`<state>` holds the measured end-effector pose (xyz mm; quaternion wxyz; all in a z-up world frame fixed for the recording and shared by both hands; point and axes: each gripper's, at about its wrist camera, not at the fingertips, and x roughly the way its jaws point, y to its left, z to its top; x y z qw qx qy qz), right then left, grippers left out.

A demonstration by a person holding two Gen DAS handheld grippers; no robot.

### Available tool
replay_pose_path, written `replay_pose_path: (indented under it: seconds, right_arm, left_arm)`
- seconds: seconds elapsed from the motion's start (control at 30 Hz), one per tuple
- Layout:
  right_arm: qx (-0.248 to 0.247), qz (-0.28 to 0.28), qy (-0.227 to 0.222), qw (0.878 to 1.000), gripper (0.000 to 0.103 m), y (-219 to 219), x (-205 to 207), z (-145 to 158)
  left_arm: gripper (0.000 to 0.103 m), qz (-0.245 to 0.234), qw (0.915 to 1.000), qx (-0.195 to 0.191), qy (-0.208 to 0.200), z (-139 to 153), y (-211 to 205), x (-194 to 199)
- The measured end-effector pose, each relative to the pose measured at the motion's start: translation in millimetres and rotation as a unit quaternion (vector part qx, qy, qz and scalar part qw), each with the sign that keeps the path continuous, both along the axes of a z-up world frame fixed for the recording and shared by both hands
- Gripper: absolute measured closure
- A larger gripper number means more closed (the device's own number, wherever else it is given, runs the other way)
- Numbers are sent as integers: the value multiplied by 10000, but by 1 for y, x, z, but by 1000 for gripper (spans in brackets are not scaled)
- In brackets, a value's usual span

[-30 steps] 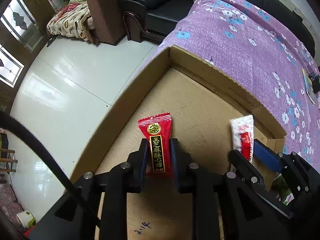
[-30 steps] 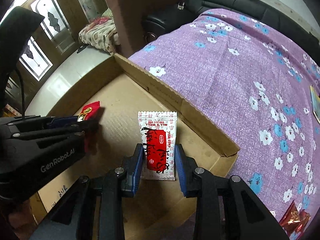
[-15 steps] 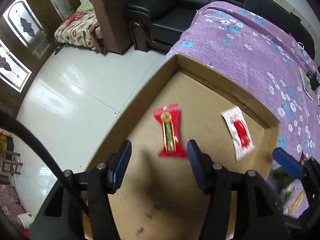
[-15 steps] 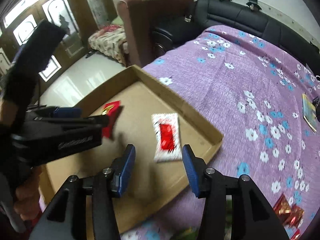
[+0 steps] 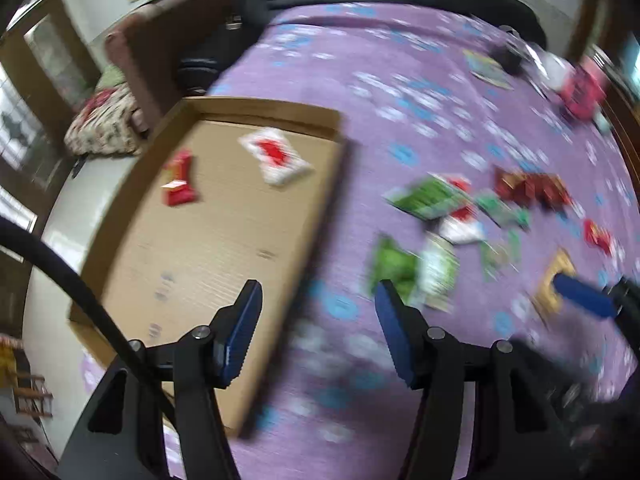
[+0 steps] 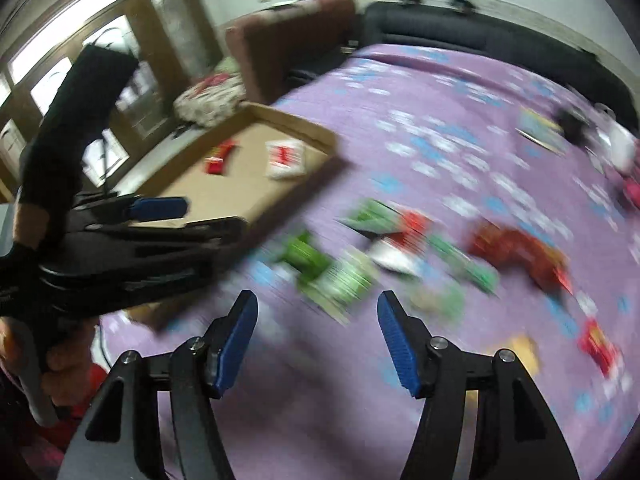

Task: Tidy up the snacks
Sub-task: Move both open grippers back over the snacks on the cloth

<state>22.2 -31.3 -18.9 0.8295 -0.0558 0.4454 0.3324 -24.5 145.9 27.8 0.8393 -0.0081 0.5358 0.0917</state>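
Both views are blurred by motion. A shallow cardboard tray [image 5: 224,264] [image 6: 304,128] lies on the purple flowered cloth and holds a red candy packet [image 5: 178,178] [image 6: 218,158] and a white packet with a red label [image 5: 276,156] [image 6: 286,158]. Several loose snacks lie in a heap on the cloth: green packets [image 5: 430,196] [image 6: 308,256], dark red ones [image 5: 532,188] [image 6: 516,250]. My left gripper [image 5: 318,300] is open with nothing between its fingers, above the tray's right edge. My right gripper [image 6: 318,312] has its jaws opening, empty, over the cloth just before the green packets.
A black sofa [image 6: 460,40] and a brown armchair [image 6: 288,52] stand beyond the cloth. Small items, a booklet [image 6: 538,126] among them, lie at the far right. White floor [image 5: 52,216] is left of the tray. A hand [image 6: 24,224] holds the left gripper.
Both grippers let go of their packets, which now lie in the tray. Both opened and swung away to the right, from over the tray toward the heap of loose snacks.
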Motion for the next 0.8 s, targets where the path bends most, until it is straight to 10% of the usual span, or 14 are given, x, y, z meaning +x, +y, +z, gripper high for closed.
replay_pose_path:
  seconds: [0.3,0.8]
  right_arm:
    - [-359,-1345,149,9902,39,-149,21,-22]
    - [-395,-974,-166,9943,25,-201,40,-23]
  left_arm:
    - [43,-1226,9908,-465,334,-18,-113,13]
    - [42,-2602,9615,10,885,-43,-198,58]
